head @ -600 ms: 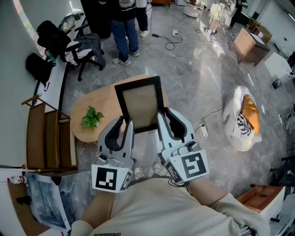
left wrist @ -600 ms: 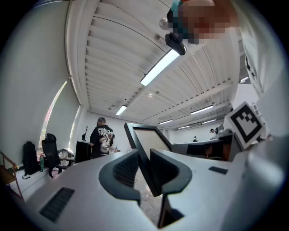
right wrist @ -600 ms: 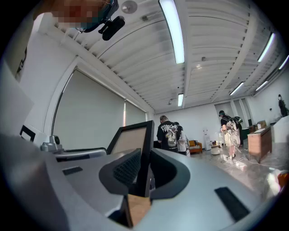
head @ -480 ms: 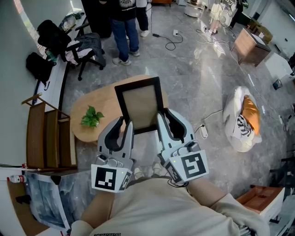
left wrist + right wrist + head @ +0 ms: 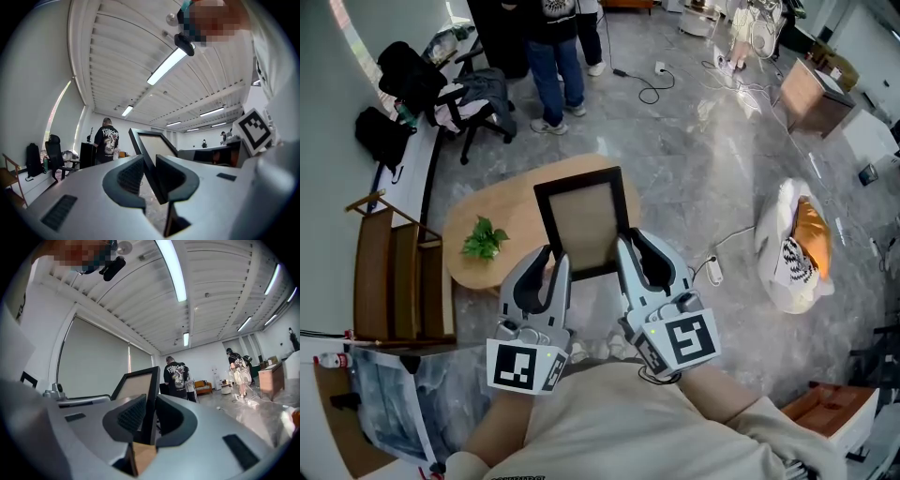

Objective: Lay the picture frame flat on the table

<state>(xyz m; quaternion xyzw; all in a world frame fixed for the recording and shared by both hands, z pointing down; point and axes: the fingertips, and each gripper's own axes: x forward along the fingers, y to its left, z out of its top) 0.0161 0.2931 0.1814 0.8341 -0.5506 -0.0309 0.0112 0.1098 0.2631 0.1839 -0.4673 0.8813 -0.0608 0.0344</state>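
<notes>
Black picture frame (image 5: pixel 584 222) with tan panel, held above the table

The left gripper (image 5: pixel 150 165) pinches the picture frame (image 5: pixel 157 143) by its dark edge between its fingers (image 5: pixel 127 177).

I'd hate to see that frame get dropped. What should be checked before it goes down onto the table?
1. Left gripper shut on the picture frame's left edge: ok.
2. Right gripper shut on its right edge: ok.
3. Frame over the table: ok, judging by the head view.
4. Frame lying flat: not ok, it is held in the air, not yet on the wood.
5. Plant out of the way: ok, it stands to the frame's left, apart from it.
6. Tabletop under the frame free: cannot tell, the frame hides it.
</notes>
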